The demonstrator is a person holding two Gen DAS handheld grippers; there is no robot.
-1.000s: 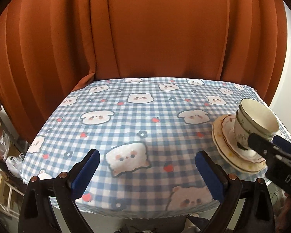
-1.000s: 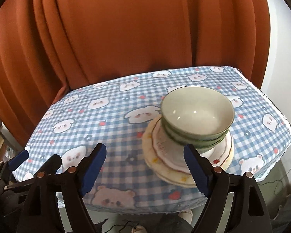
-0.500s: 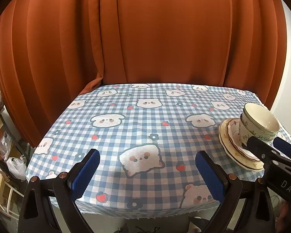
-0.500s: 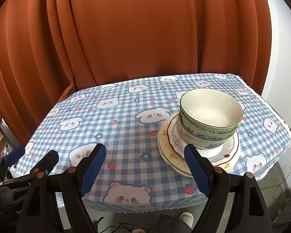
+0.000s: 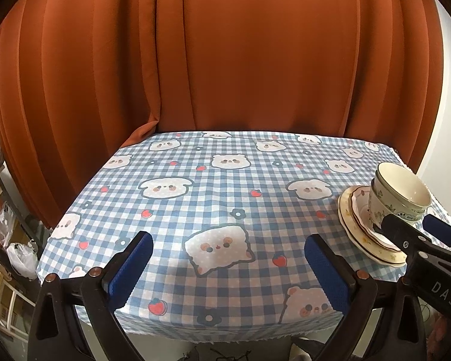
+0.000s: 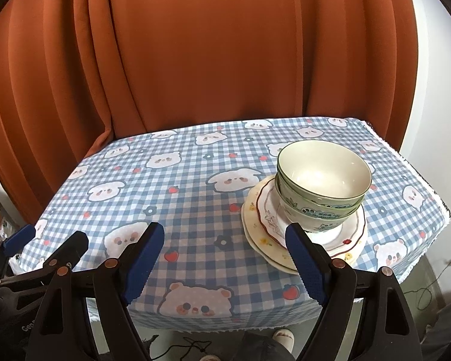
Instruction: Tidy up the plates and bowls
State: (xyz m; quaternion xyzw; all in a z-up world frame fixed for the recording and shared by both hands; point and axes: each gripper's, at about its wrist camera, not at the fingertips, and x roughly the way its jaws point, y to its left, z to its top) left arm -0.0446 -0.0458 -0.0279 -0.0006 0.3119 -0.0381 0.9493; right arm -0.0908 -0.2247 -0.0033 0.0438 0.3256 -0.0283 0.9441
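On the checked surface (image 6: 195,210), bowls (image 6: 321,186) sit stacked on plates (image 6: 303,240) w/ our right tongs (image 6: 225,261) nearer, both right & left tongs (image 5: 228,264) wide, empty.

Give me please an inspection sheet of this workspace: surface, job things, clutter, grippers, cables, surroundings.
Surface: table under a blue checked tablecloth with bear prints.
Job's things: two nested bowls standing on stacked plates, right side of the table.
Clutter: nothing seen on the table.
Grippers: left gripper open, empty; right gripper open, empty, short of the plates.
Cables: thin cable on the floor, right.
Surroundings: orange curtain behind; bags at left.
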